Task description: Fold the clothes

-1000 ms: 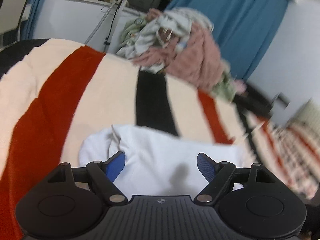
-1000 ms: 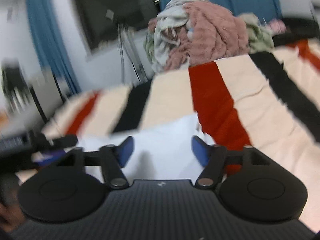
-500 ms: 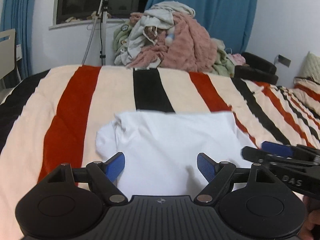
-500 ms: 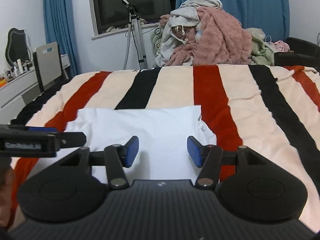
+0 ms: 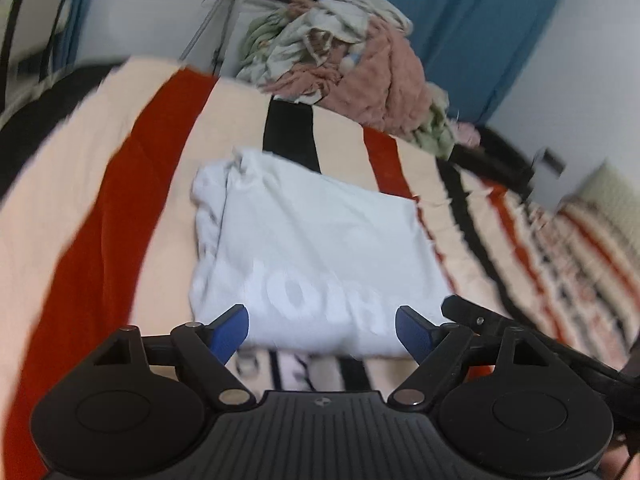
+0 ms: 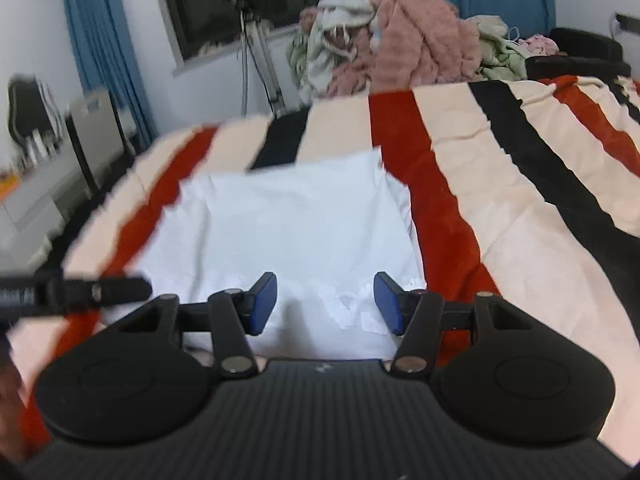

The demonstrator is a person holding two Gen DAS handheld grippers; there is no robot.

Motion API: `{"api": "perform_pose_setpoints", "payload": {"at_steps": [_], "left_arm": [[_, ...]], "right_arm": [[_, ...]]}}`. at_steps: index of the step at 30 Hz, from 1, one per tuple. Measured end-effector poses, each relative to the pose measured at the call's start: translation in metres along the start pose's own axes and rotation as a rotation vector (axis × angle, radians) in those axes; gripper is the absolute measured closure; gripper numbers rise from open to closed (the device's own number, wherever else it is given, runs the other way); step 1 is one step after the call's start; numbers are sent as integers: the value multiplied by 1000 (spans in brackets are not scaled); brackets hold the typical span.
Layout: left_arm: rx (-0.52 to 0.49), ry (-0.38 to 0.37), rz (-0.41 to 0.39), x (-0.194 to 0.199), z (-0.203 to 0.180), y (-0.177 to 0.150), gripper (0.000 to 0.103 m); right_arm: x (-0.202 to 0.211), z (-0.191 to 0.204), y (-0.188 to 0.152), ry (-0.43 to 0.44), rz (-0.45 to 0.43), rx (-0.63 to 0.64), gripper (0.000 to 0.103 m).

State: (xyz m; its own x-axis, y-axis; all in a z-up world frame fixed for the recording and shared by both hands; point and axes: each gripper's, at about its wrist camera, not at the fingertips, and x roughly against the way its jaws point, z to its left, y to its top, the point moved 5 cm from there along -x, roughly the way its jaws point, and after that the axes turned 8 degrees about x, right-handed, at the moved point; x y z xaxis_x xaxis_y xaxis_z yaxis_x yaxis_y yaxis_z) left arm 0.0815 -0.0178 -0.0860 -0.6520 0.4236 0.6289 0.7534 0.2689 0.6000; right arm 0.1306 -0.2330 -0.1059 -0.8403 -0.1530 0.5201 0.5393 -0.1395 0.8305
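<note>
White folded T-shirt (image 5: 316, 248) lies flat on the striped bed blanket (image 5: 120, 208). Left hand-held gripper (image 5: 322, 330) and right hand-held gripper (image 6: 325, 304) hover over its near edge, jaws apart, having just opened further; nothing gripped.

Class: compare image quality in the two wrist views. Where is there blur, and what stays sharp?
Left wrist view: white garment and striped blanket smeared by motion blur, worst at the edges; the left gripper stays crisp. Right wrist view: milder blur, laundry pile readable, right gripper sharp; fisheye bends both.
</note>
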Motion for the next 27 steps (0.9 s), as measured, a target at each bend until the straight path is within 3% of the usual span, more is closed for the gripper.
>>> {"api": "perform_pose_setpoints", "payload": {"at_steps": [1,3,7,10,12,15,17,18,22,23,25,27], "left_arm": [[58,-25,15,4,6,-4,19],[180,-76,51,6,17,-11,16],[444,-168,122,-10,42,-22,15],[601,-226,110,-29,56,-28,15],[646,-229,79,-41,64,-29,19],[688,-206,12,-53,75,-24,31],[723,-184,-24,-56,83,-21,43],[741,-173,-42,-58,87,-20,56],[748,-158,-54,-63,96,-15,76],[745,-163,-58,-62,96,-14,80],[729,-170,-69,-60,92,-11,85],[693,-186,-85,-54,88,-8,87]], "right_arm": [[6,-2,1,24,-9,-46,34],[17,-8,-3,94,-23,-179,11],[15,-24,-21,243,27,-483,11],[-3,-28,-38,305,74,-630,10],[-16,-29,-46,319,83,-669,11],[-31,-37,-51,247,65,-675,12],[-40,-44,-53,188,49,-673,20],[-44,-49,-54,175,44,-686,23],[-56,-66,-55,172,9,-747,28],[-58,-67,-54,168,2,-739,33],[-58,-69,-53,149,-1,-705,55],[-57,-73,-53,141,-2,-679,70]]}}
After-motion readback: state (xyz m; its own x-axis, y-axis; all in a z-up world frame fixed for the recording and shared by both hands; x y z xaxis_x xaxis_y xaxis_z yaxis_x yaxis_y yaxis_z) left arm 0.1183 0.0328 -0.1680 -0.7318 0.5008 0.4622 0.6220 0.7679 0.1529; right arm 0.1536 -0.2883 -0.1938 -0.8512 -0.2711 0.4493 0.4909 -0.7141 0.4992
